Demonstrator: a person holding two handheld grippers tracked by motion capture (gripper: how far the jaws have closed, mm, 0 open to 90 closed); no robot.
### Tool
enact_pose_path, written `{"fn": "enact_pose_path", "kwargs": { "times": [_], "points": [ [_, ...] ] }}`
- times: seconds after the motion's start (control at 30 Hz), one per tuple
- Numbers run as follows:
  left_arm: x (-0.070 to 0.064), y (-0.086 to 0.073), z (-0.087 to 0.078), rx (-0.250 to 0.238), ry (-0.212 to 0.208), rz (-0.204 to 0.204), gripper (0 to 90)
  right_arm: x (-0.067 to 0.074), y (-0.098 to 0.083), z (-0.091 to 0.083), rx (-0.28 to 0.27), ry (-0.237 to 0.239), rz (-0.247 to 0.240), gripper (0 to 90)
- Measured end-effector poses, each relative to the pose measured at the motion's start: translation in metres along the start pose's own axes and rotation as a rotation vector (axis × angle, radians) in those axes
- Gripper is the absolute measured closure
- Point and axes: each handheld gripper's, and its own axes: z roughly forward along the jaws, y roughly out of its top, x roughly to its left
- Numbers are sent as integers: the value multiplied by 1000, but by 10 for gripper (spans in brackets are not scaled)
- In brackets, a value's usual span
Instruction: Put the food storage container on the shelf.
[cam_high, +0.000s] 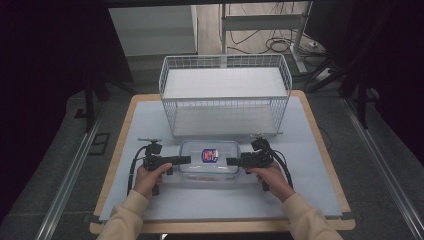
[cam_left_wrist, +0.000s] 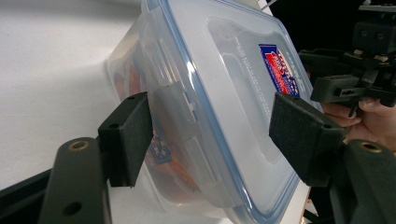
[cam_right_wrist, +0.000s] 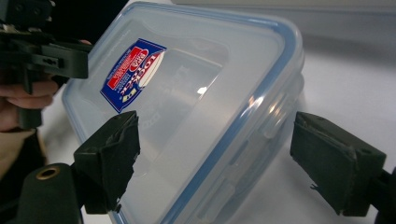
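A clear plastic container (cam_high: 200, 166) with a blue-sealed lid and a blue and red sticker (cam_high: 210, 154) lies on the mat in front of me. My left gripper (cam_high: 186, 160) reaches its left short end and my right gripper (cam_high: 230, 161) its right short end. In the left gripper view the container (cam_left_wrist: 224, 84) has its end between the open jaws of that gripper (cam_left_wrist: 210, 135), one pad beside the side clip and one over the lid. In the right gripper view the open gripper (cam_right_wrist: 224, 161) straddles the container's (cam_right_wrist: 196, 84) other end the same way. Something orange shows inside.
A white wire basket (cam_high: 225, 117) stands just behind the container, its front wall close to both grippers. The pale blue mat (cam_high: 150, 200) covers a wooden table with free room at both sides and the front. Floor cables and a desk frame lie beyond the table.
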Motion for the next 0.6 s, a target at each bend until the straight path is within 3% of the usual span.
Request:
{"fn": "enact_pose_path", "kwargs": {
  "times": [0.17,0.33,0.6],
  "points": [
    [0,0,0,0,1,0,306,-3,-2,2,24,45,59,185],
    [0,0,0,0,1,-1,307,-8,-4,-2,26,76,130,269],
    [-1,-1,-1,1,5,6,309,-14,-4,-6,9,105,166,352]
  ]
}}
